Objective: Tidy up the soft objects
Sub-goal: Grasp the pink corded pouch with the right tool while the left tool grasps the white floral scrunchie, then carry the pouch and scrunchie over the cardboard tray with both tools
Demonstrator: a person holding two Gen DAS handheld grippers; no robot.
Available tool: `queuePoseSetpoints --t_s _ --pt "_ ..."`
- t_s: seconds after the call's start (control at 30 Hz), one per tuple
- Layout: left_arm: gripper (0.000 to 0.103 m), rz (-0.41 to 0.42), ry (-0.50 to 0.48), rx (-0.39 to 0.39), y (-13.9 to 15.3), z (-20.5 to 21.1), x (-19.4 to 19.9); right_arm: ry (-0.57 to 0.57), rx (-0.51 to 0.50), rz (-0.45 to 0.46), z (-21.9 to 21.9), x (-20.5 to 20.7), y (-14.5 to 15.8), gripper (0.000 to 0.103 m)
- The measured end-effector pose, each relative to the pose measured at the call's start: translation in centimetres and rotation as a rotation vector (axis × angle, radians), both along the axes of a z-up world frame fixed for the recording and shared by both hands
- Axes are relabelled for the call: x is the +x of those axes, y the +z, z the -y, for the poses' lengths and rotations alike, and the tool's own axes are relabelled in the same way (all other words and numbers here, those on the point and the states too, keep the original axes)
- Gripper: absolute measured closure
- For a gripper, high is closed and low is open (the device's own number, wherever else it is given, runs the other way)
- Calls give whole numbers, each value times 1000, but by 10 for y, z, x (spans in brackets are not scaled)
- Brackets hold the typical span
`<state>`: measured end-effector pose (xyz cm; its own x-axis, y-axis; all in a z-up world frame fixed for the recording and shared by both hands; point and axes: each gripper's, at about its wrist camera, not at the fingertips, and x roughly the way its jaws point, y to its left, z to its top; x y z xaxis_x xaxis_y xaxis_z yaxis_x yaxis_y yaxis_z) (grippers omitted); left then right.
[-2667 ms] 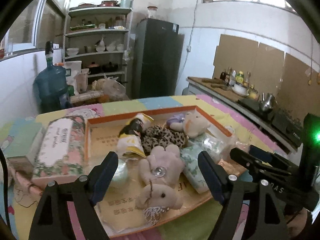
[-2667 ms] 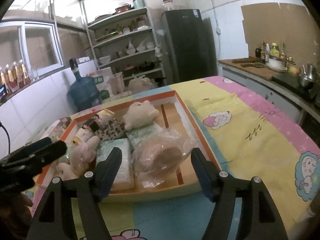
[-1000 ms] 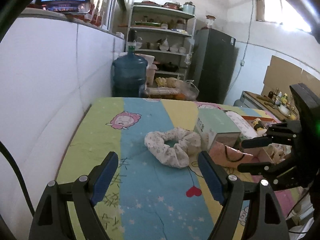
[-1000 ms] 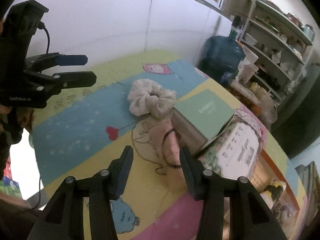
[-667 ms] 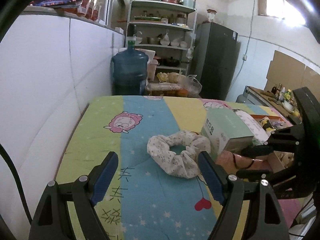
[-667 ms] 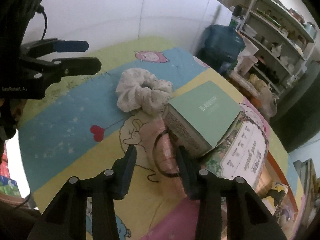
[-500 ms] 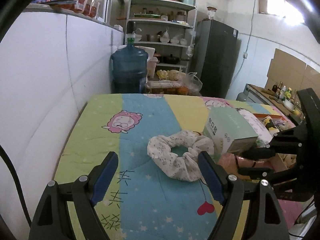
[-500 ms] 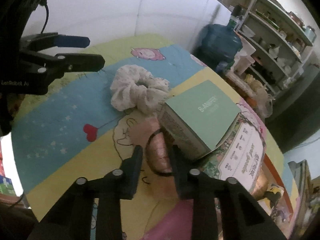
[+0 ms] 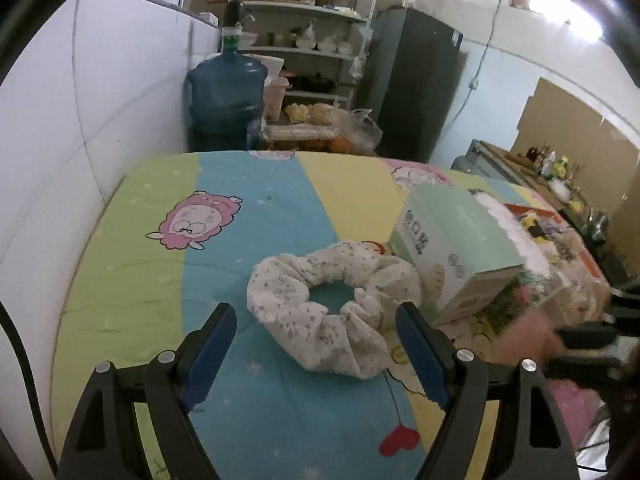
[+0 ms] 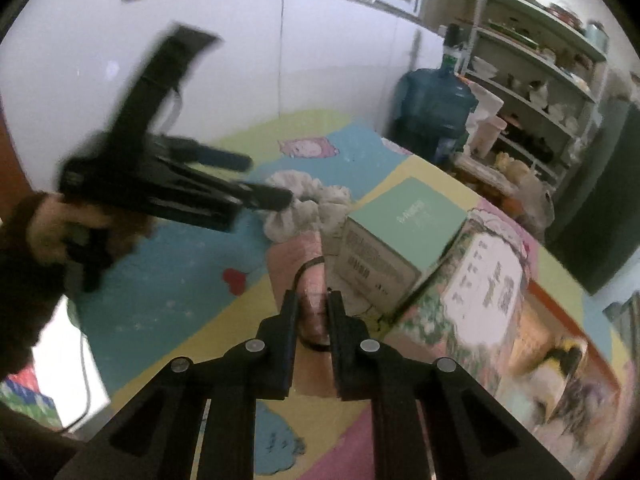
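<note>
A white floral scrunchie [image 9: 332,312] lies on the cartoon bedsheet, just ahead of my open left gripper [image 9: 316,344], partly between its fingers. It also shows in the right wrist view [image 10: 308,204]. My right gripper [image 10: 313,312] is shut on a pink pouch [image 10: 308,280] with a black loop, which rests on the sheet beside a mint green box [image 10: 396,232]. In the left wrist view the pink pouch [image 9: 524,336] and the right gripper [image 9: 584,344] appear blurred at the right.
The mint green box [image 9: 452,240] leans on a floral box [image 10: 480,280]. An orange-rimmed tray [image 10: 560,344] with soft toys lies behind. A blue water jug [image 9: 226,96], shelves and a dark fridge stand past the bed. A white wall [image 9: 80,140] runs along the left.
My right gripper has closed onto the pink pouch. My left gripper has moved closer to the scrunchie and stays open.
</note>
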<state>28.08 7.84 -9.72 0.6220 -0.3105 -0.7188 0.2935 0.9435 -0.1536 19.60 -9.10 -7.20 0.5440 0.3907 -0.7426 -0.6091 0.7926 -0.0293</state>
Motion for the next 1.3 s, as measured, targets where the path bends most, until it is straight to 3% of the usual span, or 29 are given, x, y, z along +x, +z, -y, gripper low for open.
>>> queuePoseSetpoints --t_s 0.1,0.17,0.3,0.33,0.37,0.4,0.5,0.87,1.3 --pt "24 -4 32 18 -5 3 9 -26 78 -4 11 -14 6 89" --pt "37 -13 58 36 -11 6 15 -43 123 -9 17 -24 7 89" --pt "49 -57 78 61 -24 8 25 -71 188 -20 26 -41 7 88" --pt "56 -60 78 60 -24 8 25 -76 201 -21 27 -44 8 88" --pt "77 -44 77 49 -22 7 23 -80 213 -22 29 -47 7 88" --pt "87 -37 78 50 -21 6 22 -85 227 -25 30 -50 7 88" --pt "98 10 74 66 -15 10 13 -98 254 -31 33 -53 3 88" --pt "98 105 78 19 8 15 -29 -173 319 -26 55 -52 4 88" --pt "98 306 12 11 81 41 -97 -243 381 41 89 -67 23 88"
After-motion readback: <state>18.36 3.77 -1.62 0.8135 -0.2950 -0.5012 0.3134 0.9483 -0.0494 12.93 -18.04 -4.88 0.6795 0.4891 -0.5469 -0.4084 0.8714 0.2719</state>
